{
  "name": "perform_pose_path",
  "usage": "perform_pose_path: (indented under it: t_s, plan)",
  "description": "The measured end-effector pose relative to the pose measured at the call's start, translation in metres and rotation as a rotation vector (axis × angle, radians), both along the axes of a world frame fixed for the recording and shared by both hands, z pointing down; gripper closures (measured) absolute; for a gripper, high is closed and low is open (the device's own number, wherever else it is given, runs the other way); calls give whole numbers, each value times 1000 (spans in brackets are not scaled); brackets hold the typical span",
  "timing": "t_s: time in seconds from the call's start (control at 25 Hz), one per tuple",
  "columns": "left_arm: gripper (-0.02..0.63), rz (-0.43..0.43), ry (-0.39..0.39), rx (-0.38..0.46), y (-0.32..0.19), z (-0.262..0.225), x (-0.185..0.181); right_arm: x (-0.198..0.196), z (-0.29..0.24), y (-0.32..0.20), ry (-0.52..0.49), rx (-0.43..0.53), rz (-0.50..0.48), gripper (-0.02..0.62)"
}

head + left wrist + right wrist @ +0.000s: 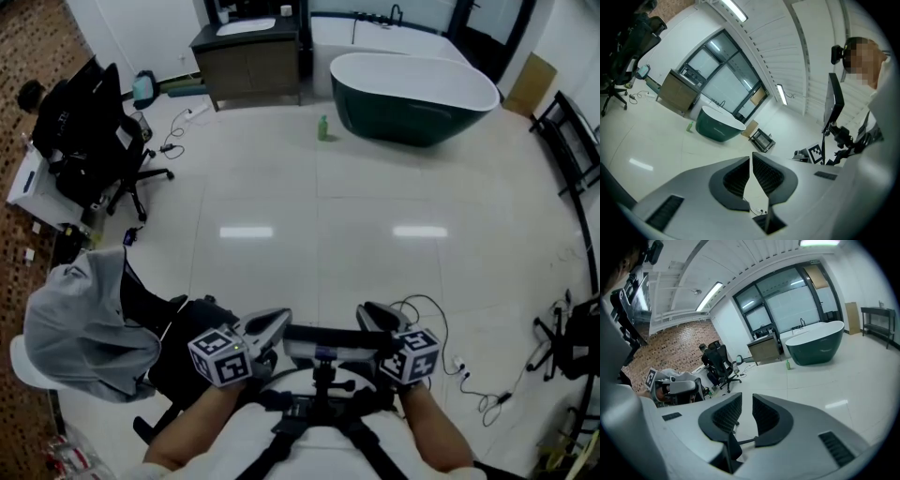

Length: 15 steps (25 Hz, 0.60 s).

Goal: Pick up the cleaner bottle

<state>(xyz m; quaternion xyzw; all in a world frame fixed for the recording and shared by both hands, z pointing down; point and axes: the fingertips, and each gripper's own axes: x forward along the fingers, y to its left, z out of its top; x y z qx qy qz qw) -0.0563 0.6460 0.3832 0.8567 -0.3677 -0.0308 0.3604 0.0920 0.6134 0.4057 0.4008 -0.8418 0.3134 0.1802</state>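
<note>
At the waist, the left gripper (270, 325) is closed and empty and the right gripper (375, 317) parted and empty, while the bottle (323, 128) stands upright far ahead on the floor (375, 272) by the bathtub (412, 98), no nearer to either.

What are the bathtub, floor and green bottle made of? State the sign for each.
Bathtub: likely glossy acrylic or enamel, smooth white rim. Floor: polished tile, seams and lamp reflections. Green bottle: probably plastic; too small to confirm.
</note>
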Motion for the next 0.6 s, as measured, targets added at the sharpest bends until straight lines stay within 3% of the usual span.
perform_pose_path:
  t_s: [0.48, 0.6]
  plan:
    - [541, 0, 34, 0, -3, -4, -4, -8, -1, -5, 28, 3, 10, 518]
    - [541, 0, 35, -12, -6, -1, -2, -8, 0, -9, 29, 0, 14, 491]
